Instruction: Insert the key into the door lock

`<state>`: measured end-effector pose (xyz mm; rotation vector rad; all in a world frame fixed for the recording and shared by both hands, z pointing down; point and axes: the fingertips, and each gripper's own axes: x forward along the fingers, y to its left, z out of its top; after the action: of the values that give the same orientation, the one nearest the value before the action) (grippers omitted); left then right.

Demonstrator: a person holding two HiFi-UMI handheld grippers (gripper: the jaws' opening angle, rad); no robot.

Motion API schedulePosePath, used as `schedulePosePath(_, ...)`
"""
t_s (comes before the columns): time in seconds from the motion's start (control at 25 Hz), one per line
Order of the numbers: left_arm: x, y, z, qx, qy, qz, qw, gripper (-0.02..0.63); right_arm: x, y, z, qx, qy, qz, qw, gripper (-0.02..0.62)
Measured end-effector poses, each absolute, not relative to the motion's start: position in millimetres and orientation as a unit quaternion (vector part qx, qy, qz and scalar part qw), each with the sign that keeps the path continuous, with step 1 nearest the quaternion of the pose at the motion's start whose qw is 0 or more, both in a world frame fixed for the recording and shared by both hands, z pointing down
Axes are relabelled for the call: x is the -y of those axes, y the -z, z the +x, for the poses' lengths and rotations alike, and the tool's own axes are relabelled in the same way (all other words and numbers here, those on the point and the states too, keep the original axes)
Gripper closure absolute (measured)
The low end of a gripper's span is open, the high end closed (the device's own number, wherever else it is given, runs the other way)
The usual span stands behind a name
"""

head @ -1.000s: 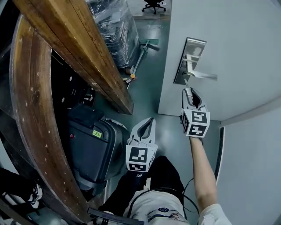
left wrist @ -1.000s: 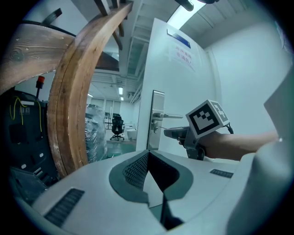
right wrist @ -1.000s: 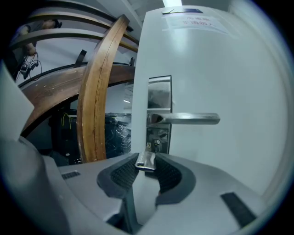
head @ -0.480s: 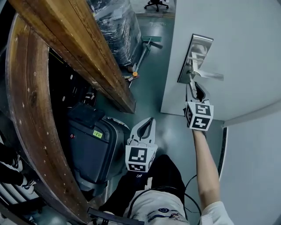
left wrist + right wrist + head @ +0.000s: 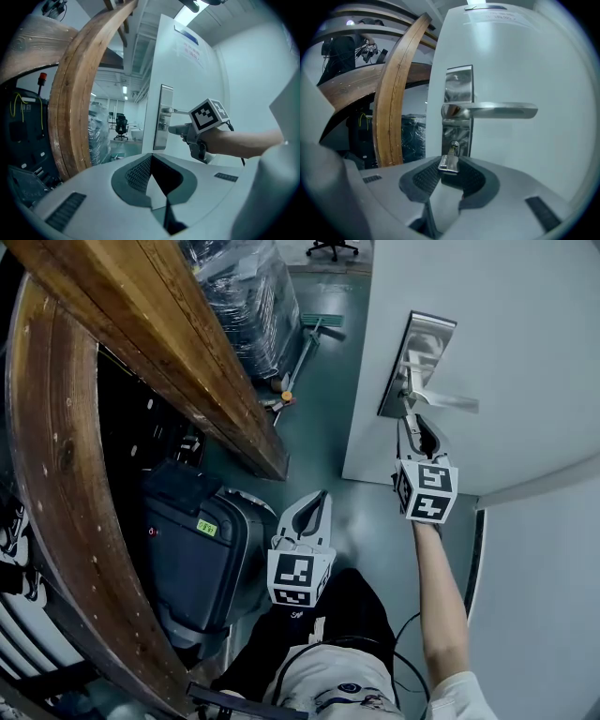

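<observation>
1. Grey-jawed and nearest the person, the left gripper (image 5: 322,499) has its jaws together at the tips with nothing between them. Its cube (image 5: 298,577) carries black-and-white square markers but no letters.
2. At its 9 o'clock in the head view stands a dark case (image 5: 187,568) with a small green tag (image 5: 206,528), whose digits are too small to read. A curved wooden beam (image 5: 56,484) arcs past at 10 o'clock.
3. At 1 o'clock from the left gripper, the right gripper (image 5: 412,427) reaches up to the door. Its jaws are held apart by the key's head and press on it.
4. The key (image 5: 448,162) is silver metal with a flat, squarish head lying between the pads. Its short blade points to 12 o'clock at the lock cylinder (image 5: 453,148). The tip meets the cylinder's face, but how deep it sits cannot be told. No stamp on it can be read.
5. The cylinder sits at 6 o'clock of the lever handle (image 5: 492,110). Both are on a polished steel plate (image 5: 458,79) on the pale door (image 5: 525,56).
6. Higher on the door is a notice (image 5: 186,36) with a blue strip, its print too faint to read.
7. Farthest off, at 12 o'clock in the head view, an office chair (image 5: 330,249) stands beyond a plastic-wrapped stack (image 5: 239,296).
</observation>
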<state>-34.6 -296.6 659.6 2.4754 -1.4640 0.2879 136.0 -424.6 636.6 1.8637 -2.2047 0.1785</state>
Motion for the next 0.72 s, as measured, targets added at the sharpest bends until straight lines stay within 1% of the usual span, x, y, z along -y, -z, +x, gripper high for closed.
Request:
schedulePosePath(0.44,297.0,-661.7,-34.3,0.502,-0.101,0.849,0.129,0.601,430.4,-639.0,138.6,0.749,-0.076,0.646,0.123,0.479)
schedulePosePath(0.72,299.6,-662.6,-33.9,0.502,-0.100,0.849,0.130,0.601,438.3,-636.6,132.2,0.693,-0.094,0.708,0.101,0.479)
